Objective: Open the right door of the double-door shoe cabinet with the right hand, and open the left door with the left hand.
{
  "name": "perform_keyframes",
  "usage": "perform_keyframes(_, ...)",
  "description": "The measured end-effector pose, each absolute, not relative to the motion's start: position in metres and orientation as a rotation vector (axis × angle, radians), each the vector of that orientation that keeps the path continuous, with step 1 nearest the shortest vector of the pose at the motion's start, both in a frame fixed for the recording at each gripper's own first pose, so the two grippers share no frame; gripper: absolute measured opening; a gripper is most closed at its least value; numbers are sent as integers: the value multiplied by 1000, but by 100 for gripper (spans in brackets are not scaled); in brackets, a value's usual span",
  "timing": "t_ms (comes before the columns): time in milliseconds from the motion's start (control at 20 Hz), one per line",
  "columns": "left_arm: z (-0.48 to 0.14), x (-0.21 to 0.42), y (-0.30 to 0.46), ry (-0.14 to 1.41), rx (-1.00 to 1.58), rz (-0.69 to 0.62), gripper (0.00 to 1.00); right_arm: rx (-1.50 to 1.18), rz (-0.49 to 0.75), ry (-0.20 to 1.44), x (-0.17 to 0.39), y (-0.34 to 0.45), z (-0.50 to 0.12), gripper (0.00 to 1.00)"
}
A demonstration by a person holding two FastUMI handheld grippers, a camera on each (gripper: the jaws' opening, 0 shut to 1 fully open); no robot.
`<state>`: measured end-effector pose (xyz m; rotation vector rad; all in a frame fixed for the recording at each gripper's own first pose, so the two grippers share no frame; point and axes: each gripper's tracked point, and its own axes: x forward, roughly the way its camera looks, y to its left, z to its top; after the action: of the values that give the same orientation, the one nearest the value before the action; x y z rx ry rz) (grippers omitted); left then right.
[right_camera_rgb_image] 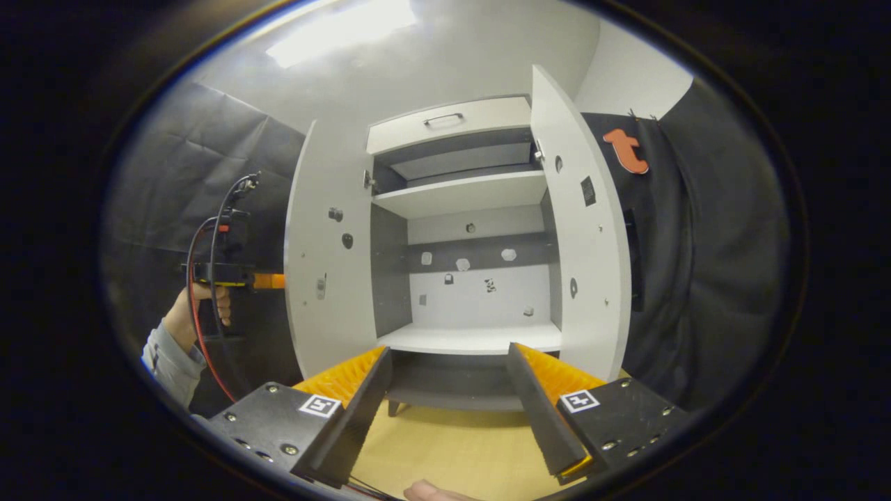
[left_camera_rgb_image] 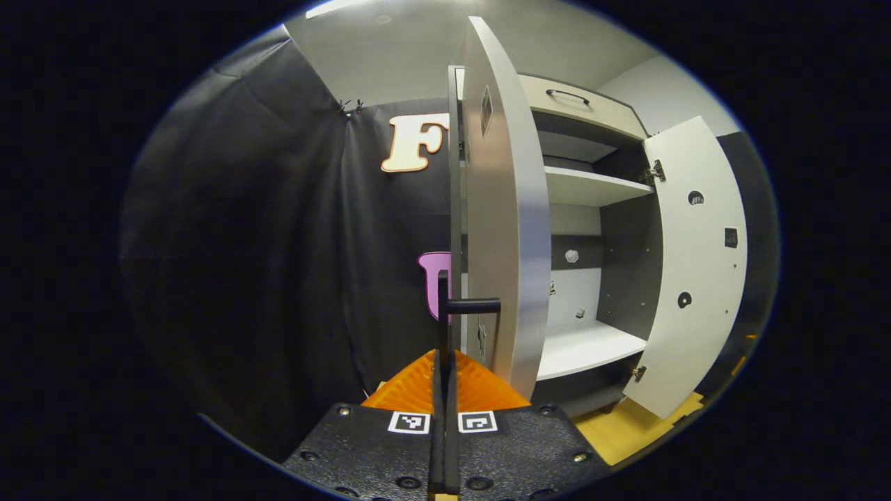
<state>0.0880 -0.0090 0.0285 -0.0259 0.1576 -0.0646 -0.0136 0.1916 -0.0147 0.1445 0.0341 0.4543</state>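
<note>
The shoe cabinet (right_camera_rgb_image: 466, 337) stands with both doors swung out, showing pale shelves. In the left gripper view the left door (left_camera_rgb_image: 501, 209) is seen nearly edge-on, close ahead. Its dark bar handle (left_camera_rgb_image: 473, 305) sits right at my left gripper (left_camera_rgb_image: 443, 358), whose fingers are pressed together on the handle's bar. The right door (left_camera_rgb_image: 696, 264) hangs open beyond. In the right gripper view my right gripper (right_camera_rgb_image: 447, 355) is open in front of the cabinet's bottom shelf, holding nothing, between the left door (right_camera_rgb_image: 327, 264) and the right door (right_camera_rgb_image: 585, 243). The left gripper (right_camera_rgb_image: 268, 281) meets the left door's outer side.
A hand and sleeve (right_camera_rgb_image: 188, 327) hold the left gripper, with red and black cables hanging from it. A drawer (right_camera_rgb_image: 449, 122) with a handle tops the cabinet. A wooden floor (right_camera_rgb_image: 452, 445) lies below, black cloth walls stand on both sides, and a fingertip (right_camera_rgb_image: 431, 492) shows at the bottom edge.
</note>
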Motion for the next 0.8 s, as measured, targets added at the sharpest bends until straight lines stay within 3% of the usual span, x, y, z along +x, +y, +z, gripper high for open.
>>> perform_keyframes(50,28,88,-10,162,-30,-70,0,141,453,37,-13,192,-15,94)
perform_keyframes(300,29,87,-8,153,-12,-91,1,135,458,39,-13,193,-17,94)
perform_keyframes(350,28,87,-8,152,-15,-92,1,135,456,39,-13,192,-18,99)
perform_keyframes(400,28,87,-7,150,-20,-84,1,136,453,42,-12,191,-20,94)
perform_keyframes(800,24,84,-6,147,-30,-72,2,158,435,59,-6,182,-28,94)
